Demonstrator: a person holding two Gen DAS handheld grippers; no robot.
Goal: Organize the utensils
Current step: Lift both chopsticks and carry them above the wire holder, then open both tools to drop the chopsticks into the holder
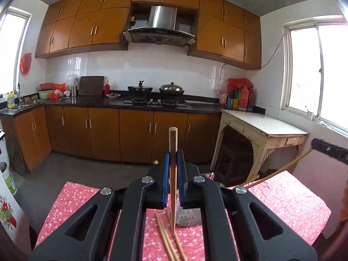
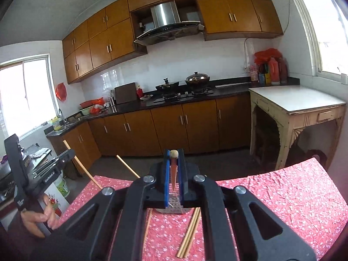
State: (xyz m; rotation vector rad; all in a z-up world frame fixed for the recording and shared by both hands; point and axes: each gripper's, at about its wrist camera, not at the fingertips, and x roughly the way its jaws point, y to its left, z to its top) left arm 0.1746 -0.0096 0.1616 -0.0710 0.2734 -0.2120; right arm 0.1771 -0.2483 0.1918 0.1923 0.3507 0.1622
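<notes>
Kitchen cabinets (image 1: 104,130) in brown wood run behind everything, and below my cameras lies a table under a red flowered cloth (image 1: 289,206).

Starting at the left: my left gripper (image 1: 173,163) is clenched on a wooden chopstick (image 1: 173,174). It stands nearly upright between the blue pads, thick end up, thin tip down close to the cloth. I judge I hold it steep like this so it can drop point-first into a mesh utensil holder (image 1: 188,218), which shows just behind that tip, mostly hidden by my linkage. Loose chopsticks (image 1: 166,237) lie flat on the cloth just beside it, not yet gathered.

Moving right: my right gripper (image 2: 174,165) is clamped on a second chopstick (image 2: 174,171), seen almost end-on, its round butt toward the kitchen and its point aimed down at the same mesh holder (image 2: 174,204). More chopsticks (image 2: 190,232) rest on the cloth to the right of it, side by side. In the left camera this second stick slants across the table's far edge.

Both sticks look poised above the holder; whether either tip is inside it, I cannot tell.
</notes>
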